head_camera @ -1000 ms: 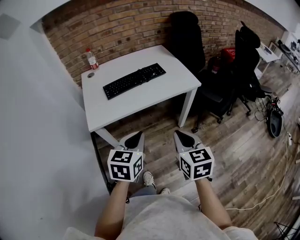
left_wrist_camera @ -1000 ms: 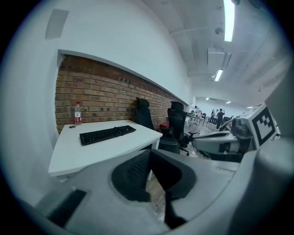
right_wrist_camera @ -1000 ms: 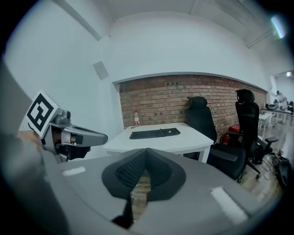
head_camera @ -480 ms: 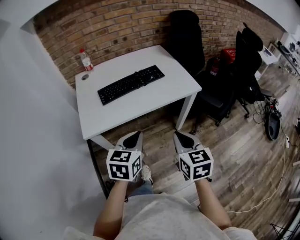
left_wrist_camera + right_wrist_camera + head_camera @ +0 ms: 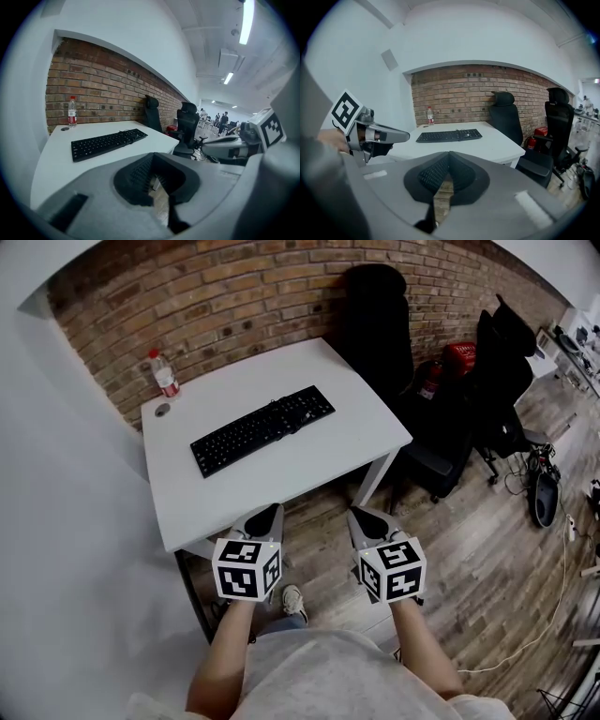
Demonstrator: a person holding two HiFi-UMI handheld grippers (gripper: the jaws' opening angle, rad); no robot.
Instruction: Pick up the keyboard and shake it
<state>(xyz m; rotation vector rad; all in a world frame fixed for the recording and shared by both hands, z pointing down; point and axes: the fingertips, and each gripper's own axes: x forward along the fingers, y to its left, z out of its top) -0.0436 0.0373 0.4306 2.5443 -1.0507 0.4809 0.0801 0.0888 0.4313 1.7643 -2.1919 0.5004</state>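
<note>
A black keyboard (image 5: 263, 428) lies slantwise on the white table (image 5: 216, 498), untouched; it also shows in the left gripper view as the keyboard (image 5: 107, 143) and in the right gripper view as the keyboard (image 5: 449, 135). My left gripper (image 5: 265, 517) hangs shut and empty just off the table's near edge. Beside it, my right gripper (image 5: 364, 516) is shut too, with nothing held, near the table's front right corner. Both point toward the table, well short of the keyboard.
A water bottle (image 5: 163, 374) and a small cap (image 5: 162, 410) stand at the table's far left, against the brick wall. Black office chairs (image 5: 441, 381) crowd the right side. A red extinguisher (image 5: 429, 379) and cables (image 5: 553, 615) lie on the wooden floor.
The table and keyboard have come closer and lower in the head view as I moved toward them. Both grippers stayed shut and now reach the table's near edge.
</note>
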